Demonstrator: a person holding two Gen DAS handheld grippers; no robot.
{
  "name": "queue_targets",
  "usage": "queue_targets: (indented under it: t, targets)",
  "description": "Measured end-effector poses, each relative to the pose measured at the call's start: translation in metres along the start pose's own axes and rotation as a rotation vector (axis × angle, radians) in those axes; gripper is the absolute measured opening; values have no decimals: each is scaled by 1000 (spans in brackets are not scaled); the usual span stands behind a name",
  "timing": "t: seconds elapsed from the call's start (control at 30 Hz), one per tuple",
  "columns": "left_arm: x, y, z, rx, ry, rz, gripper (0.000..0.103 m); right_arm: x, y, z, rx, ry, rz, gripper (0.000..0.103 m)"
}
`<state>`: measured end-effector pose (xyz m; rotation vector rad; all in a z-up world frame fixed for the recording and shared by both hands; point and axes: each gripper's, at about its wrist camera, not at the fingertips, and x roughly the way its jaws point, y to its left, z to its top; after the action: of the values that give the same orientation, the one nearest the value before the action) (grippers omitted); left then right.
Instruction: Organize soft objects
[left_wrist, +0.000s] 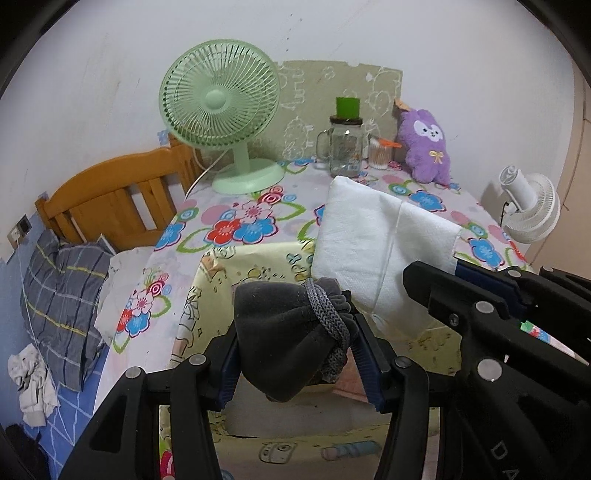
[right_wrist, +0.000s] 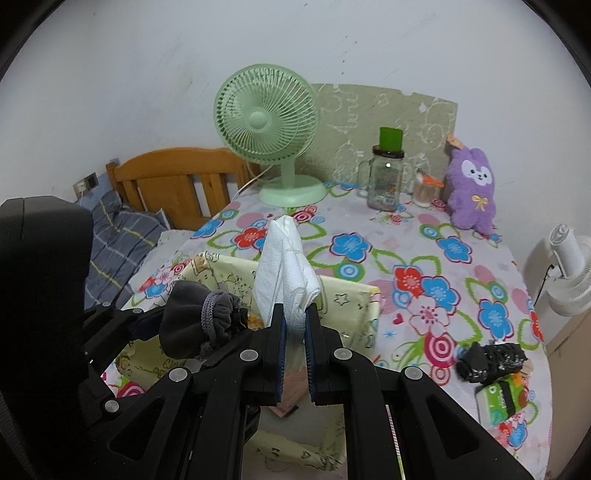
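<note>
Two hand-held grippers work over a yellow box (right_wrist: 354, 302) low in the frame. The left hand-held gripper (left_wrist: 299, 350) is clenched on a dark grey pouch (left_wrist: 284, 332) with a grey cord (left_wrist: 325, 314), held above the box opening at lower centre of the left view. The right hand-held gripper (right_wrist: 294, 332) grips a folded white cloth (right_wrist: 284, 266) standing upright between its blue pads (right_wrist: 279, 354), at centre of the right view, also over the box. On the flowered surface (right_wrist: 424, 258) behind, left to right: a green fan (right_wrist: 266, 122), a glass jar (right_wrist: 386, 177) with a green lid, and a purple plush (right_wrist: 472, 188) at upper right. A black bundle (right_wrist: 487, 360) and a green pack (right_wrist: 500, 397) lie at lower right.
</note>
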<state>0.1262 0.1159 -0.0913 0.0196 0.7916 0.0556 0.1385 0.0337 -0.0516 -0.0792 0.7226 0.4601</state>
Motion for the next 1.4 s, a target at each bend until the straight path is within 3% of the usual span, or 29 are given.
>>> queue_targets:
  t: [0.27, 0.43, 0.83, 0.93, 1.07, 1.1, 1.4]
  targets:
    - [14, 10, -6, -3, 45, 33, 59, 20, 6, -4, -7, 45, 33, 12]
    - [15, 14, -8, 16, 41, 54, 74, 33, 8, -5, -6, 83, 49, 12]
    - [19, 19, -7, 30, 48, 23, 87, 56, 15, 1, -73, 129, 127, 14]
    - [20, 17, -7, 33, 50, 18, 90, 61, 13, 3, -77, 135, 119, 28]
    - [21, 16, -6, 41, 49, 10, 94, 68, 8, 5, -55, 150, 105, 64]
    - [22, 15, -6, 39, 50, 7, 96, 69, 6, 5, -44, 154, 99, 69]
    - [22, 9, -4, 27, 65, -18, 97, 59, -1, 4, -18, 144, -29, 85]
